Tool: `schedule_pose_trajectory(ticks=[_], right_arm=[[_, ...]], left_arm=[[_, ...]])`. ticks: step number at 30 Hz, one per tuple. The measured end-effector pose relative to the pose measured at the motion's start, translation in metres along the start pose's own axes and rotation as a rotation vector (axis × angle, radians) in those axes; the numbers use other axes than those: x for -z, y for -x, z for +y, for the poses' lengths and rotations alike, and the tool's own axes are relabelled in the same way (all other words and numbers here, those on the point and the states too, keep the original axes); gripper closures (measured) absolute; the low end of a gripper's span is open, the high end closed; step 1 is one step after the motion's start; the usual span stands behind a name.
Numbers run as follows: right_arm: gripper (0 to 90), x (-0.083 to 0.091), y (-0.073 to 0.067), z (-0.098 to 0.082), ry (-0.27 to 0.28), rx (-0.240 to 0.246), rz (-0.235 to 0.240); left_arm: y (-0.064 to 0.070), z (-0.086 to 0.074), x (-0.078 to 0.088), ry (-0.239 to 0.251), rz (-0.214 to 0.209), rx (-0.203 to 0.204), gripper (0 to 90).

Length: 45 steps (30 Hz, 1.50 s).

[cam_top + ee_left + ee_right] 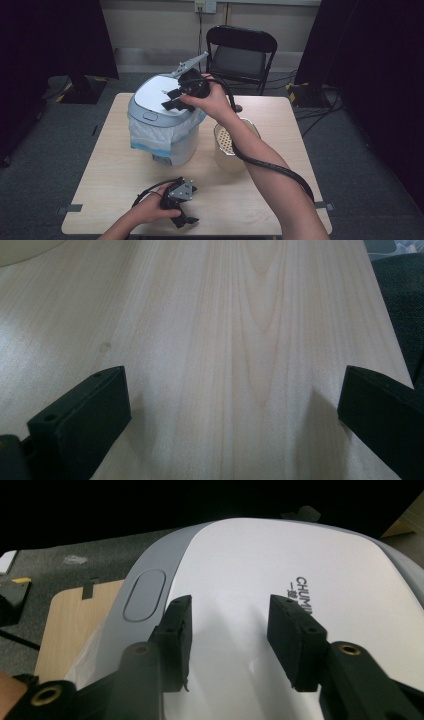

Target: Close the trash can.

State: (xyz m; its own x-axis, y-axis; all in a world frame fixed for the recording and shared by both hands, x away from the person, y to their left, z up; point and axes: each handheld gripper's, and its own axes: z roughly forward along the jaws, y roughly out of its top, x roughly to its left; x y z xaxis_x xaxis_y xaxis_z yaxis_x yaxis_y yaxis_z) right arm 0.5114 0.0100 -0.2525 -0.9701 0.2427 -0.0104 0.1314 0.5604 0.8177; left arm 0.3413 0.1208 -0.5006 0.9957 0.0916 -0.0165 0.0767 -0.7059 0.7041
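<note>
Lid work is under way: right tool [172, 100], part closed and empty, hovers over bin lid [280, 580] upper centre; next, press its button [144, 594]. Left tool [182, 212] rests wide open, empty, on the surface [240, 340].

A test lab: black curtains [55, 35], taped floor marks [70, 207], a folding chair [241, 50], 1 bare table [125, 170].

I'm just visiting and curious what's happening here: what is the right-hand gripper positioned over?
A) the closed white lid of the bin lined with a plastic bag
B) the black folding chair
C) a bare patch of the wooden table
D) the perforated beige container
A: the right gripper sits over the white lid of the bag-lined bin, with nothing between its jaws, while the perforated beige container stands beside it.
</note>
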Motion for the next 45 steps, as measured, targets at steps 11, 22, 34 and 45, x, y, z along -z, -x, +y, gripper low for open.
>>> schedule_pose_trajectory(ticks=[11, 22, 34, 45], right_arm=[[63.3, -0.008, 0.009, 0.002, 0.033, -0.025, -0.008], [63.7, -0.011, 0.011, -0.001, 0.066, -0.039, -0.028], [65.0, -0.016, 0.010, 0.000, 0.053, -0.007, -0.049], [64.7, -0.019, 0.006, -0.001, 0.079, -0.001, -0.037]], left_arm=[[0.000, 0.000, 0.000, 0.008, -0.002, 0.000, 0.0], [0.000, -0.001, 0.000, -0.001, -0.001, 0.000, 0.0], [0.000, 0.000, -0.001, 0.009, -0.002, -0.001, 0.0], [0.000, 0.000, -0.001, 0.008, -0.002, 0.000, 0.0]])
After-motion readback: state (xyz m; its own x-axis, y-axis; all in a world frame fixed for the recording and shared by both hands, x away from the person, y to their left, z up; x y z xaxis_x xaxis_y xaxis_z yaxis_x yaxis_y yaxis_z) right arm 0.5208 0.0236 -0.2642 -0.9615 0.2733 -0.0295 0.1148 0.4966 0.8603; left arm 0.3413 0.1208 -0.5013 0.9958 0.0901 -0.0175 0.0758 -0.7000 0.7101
